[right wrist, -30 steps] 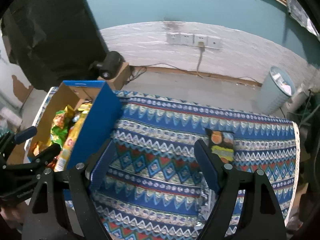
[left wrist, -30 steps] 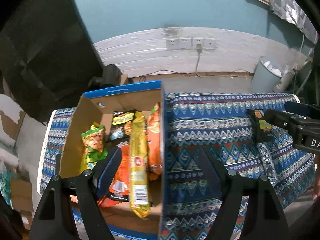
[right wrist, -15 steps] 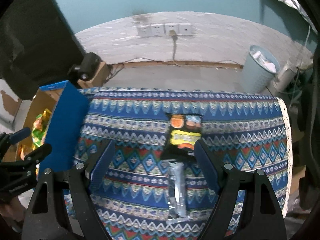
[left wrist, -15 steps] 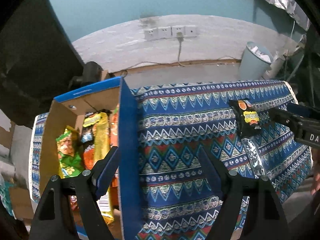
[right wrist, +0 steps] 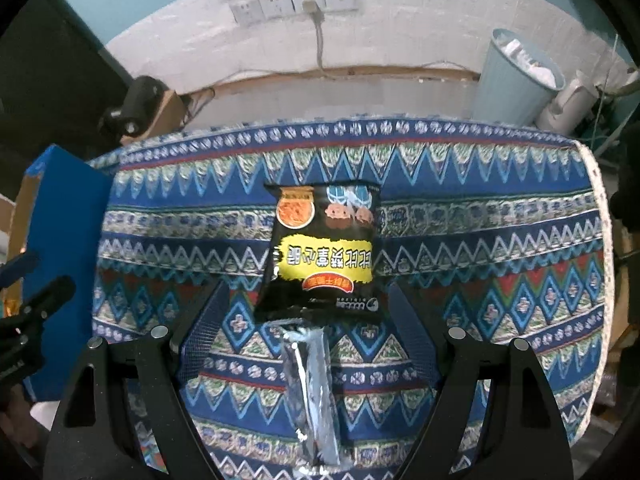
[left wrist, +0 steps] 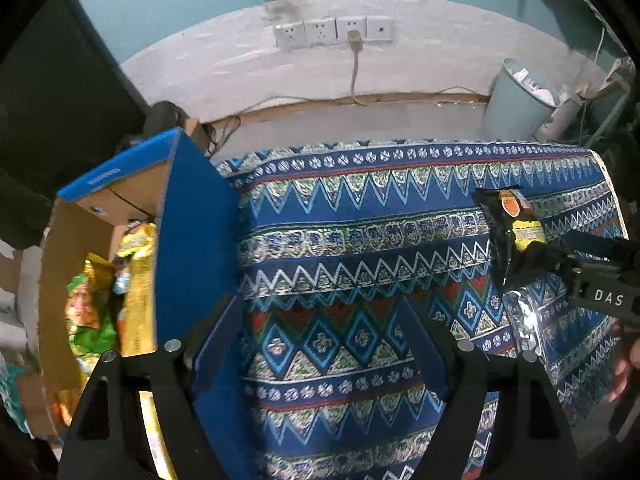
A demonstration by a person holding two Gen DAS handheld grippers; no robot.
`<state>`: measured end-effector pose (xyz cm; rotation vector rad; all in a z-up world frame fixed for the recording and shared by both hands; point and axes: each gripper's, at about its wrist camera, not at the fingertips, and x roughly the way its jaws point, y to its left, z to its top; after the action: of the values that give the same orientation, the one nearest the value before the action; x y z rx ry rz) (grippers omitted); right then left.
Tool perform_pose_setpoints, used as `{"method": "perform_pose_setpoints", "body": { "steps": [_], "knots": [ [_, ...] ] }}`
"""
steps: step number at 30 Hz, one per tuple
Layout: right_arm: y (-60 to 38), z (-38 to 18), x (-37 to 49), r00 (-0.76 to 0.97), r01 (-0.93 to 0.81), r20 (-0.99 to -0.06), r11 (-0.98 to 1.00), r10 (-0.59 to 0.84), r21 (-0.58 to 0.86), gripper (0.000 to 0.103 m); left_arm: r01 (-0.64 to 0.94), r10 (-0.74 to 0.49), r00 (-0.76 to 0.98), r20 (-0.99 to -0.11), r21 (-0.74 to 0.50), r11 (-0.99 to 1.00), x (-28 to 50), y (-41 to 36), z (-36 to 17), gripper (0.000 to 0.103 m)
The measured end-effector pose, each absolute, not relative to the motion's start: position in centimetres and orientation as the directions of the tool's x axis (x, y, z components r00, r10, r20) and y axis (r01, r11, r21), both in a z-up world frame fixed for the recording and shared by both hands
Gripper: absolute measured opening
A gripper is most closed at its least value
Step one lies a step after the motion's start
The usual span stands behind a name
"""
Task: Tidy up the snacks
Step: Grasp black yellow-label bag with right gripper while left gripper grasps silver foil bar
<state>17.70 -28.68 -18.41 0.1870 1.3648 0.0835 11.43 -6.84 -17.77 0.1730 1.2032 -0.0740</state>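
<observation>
Left wrist view: left gripper (left wrist: 320,332) pointing steeply down over patterned tablecloth (left wrist: 360,248), fingers spread wide, nothing between them. Left finger (left wrist: 218,336) close against the blue outer wall of the cardboard box (left wrist: 192,232); touching or not, cannot tell. Box at table's left end, open top, holding several snack packs: yellow pack (left wrist: 138,280) upright along the right wall, green-and-orange pack (left wrist: 86,316) beside it. Black snack bag (left wrist: 508,224) flat on cloth at far right, silver foil packet (left wrist: 524,320) just below it, the two touching or overlapping at the ends. Right gripper (left wrist: 568,264) entering from right edge, partly covering the black bag. Fingertips of a hand (left wrist: 622,372) visible at lower right. Wall sockets (left wrist: 332,32) and pale blue bin (left wrist: 516,100) on the floor behind the table.

Right wrist view: right gripper (right wrist: 308,320) aimed down at the same two items, fingers wide, gripping nothing. Black snack bag (right wrist: 320,248) centred ahead, print upside down, lower edge level with the fingertips and between them. Silver foil packet (right wrist: 312,392) lying lengthwise between the fingers, top end tucked at the bag's bottom edge. Neither pad in contact with either item. Blue box wall (right wrist: 64,240) at left edge, well apart from the bag. Left gripper (right wrist: 32,288) visible at far left near the box. Bin (right wrist: 512,80) upper right.
</observation>
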Motion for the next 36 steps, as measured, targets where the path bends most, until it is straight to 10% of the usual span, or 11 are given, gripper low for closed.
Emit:
{"method": "perform_pose_setpoints", "body": {
  "steps": [36],
  "knots": [
    [-31.4,-20.3,18.0,0.231,0.028,-0.971,0.997,0.067,0.075,0.064,0.234,-0.027,0.241,-0.970,0.031,0.972,11.4,-14.0,-21.6,0.081]
  ]
}}
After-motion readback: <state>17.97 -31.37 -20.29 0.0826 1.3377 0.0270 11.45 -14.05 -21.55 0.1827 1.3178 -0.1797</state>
